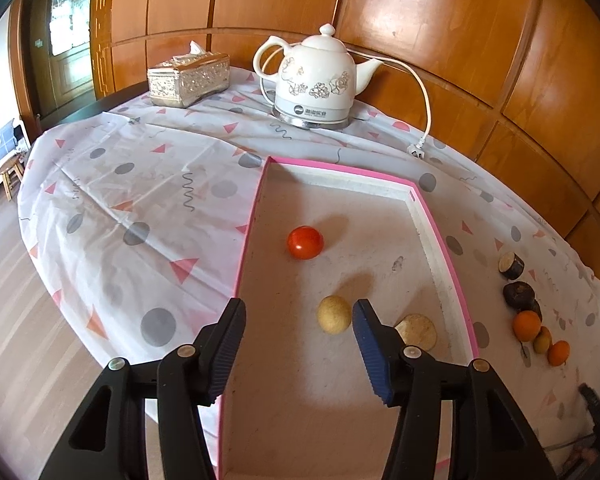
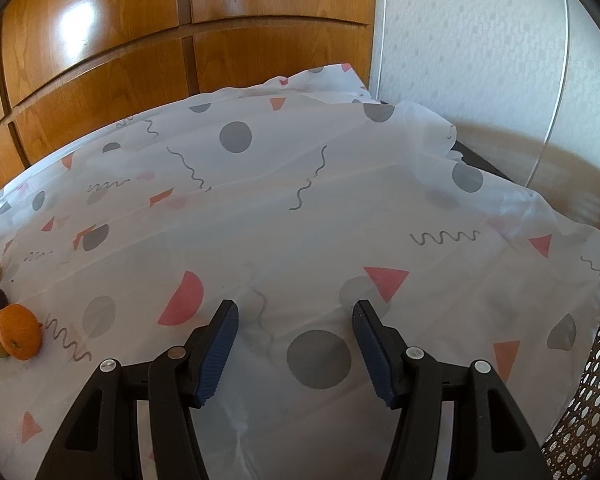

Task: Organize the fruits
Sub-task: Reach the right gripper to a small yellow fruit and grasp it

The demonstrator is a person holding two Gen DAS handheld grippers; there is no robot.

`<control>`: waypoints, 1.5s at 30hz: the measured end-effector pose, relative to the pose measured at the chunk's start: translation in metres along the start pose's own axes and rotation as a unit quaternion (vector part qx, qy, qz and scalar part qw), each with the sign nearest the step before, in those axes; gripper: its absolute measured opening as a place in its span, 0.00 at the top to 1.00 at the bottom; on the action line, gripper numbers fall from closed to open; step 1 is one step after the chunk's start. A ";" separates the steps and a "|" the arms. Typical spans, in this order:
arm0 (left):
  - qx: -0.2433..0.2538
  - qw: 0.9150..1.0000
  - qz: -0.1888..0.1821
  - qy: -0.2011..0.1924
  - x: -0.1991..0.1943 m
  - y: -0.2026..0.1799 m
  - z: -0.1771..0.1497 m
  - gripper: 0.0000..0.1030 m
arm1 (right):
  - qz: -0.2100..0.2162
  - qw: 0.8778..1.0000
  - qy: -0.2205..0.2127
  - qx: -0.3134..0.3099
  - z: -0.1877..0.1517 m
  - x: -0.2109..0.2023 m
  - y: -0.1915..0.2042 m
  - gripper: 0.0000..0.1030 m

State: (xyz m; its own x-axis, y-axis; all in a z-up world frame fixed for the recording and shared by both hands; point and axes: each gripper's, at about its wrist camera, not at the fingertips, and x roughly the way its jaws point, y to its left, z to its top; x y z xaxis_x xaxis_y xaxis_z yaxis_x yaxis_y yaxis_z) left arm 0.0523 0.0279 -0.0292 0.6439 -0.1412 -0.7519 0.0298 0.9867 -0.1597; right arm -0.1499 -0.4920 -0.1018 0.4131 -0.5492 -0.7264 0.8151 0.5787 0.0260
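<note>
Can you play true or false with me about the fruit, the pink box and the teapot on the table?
1. The red tomato is inside the pink box. True.
2. The left gripper is squeezing the tomato. False: its jaws are open with nothing between them.
3. The oranges are in the box. False: they sit on the tablecloth beside it.
4. The white teapot stands behind the box. True.
5. The right gripper holds an orange. False: it is open over bare cloth.
</note>
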 end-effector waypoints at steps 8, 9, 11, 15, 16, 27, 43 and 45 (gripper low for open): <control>0.005 1.000 0.010 -0.008 -0.003 0.001 -0.008 0.44 | 0.081 0.996 0.030 -0.020 0.001 -0.013 0.018 0.59; 0.004 1.000 0.010 -0.007 -0.003 0.002 -0.009 0.44 | 0.092 0.995 0.032 -0.025 0.000 -0.015 0.022 0.61; 0.002 1.000 0.009 -0.007 -0.004 0.003 -0.009 0.44 | 0.120 0.991 0.038 -0.042 -0.003 -0.021 0.034 0.67; -0.004 1.000 0.012 -0.011 -0.005 0.008 -0.011 0.44 | 0.173 0.980 0.043 -0.089 -0.008 -0.035 0.064 0.67; -0.006 1.000 0.011 -0.011 -0.005 0.009 -0.011 0.44 | 0.186 0.977 0.045 -0.098 -0.009 -0.038 0.071 0.67; -0.013 1.000 0.015 -0.013 -0.005 0.013 -0.013 0.44 | 0.271 0.950 0.067 -0.141 -0.011 -0.051 0.125 0.67; -0.018 1.000 0.018 -0.001 0.002 0.017 -0.015 0.43 | 0.315 0.879 0.063 -0.353 -0.003 -0.066 0.202 0.67; -0.020 1.000 0.018 -0.001 0.002 0.018 -0.015 0.43 | 0.291 0.876 0.062 -0.379 -0.010 -0.060 0.213 0.67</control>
State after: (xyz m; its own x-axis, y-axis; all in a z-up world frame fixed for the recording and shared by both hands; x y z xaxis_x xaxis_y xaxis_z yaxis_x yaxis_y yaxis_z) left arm 0.0426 0.0445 -0.0432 0.6451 -0.1063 -0.7567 -0.0229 0.9871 -0.1582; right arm -0.0048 -0.3298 -0.0594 0.5831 0.0157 -0.8122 -0.0431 0.9990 -0.0116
